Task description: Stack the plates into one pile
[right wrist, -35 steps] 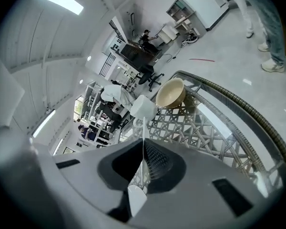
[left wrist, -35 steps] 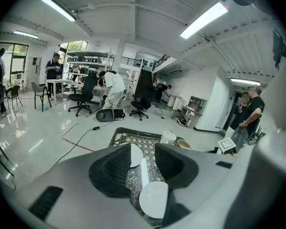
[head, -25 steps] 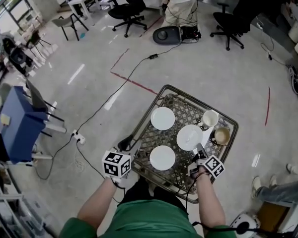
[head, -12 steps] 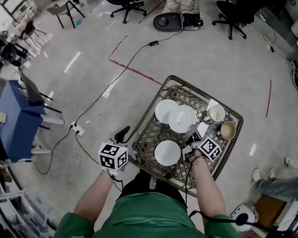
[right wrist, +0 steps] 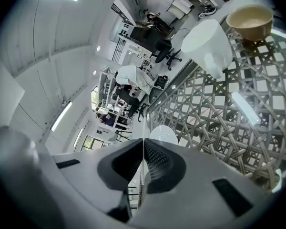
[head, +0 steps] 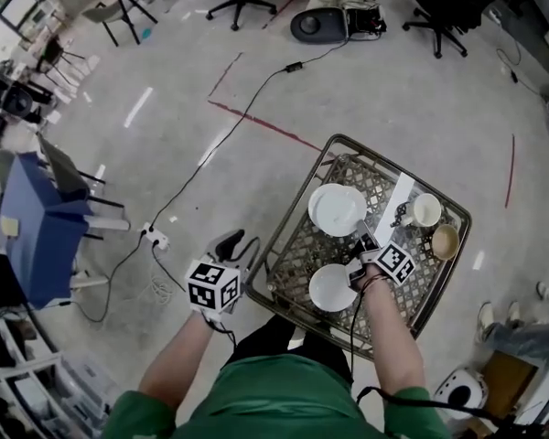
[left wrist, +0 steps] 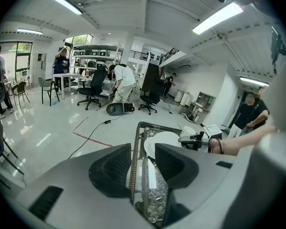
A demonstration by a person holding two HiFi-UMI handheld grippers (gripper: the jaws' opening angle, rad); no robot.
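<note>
pinching a white plate (head: 335, 207) by its near rim, right gripper (head: 359, 238) jaws clamped thin on the edge, at the far middle of the wicker table (head: 297, 245), over another plate (right wrist: 163, 133), contact unclear. last plate (head: 332, 287) at the table's near edge. left gripper (left wrist: 143, 152) spread, empty, off the table's left rim. likely stiff, glazed, slick, chippable: best gripped at the rim, lowered gently.

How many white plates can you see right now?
3. The first plate is clamped in the right gripper, over a second plate that it mostly hides; a third plate lies nearer the person.
</note>
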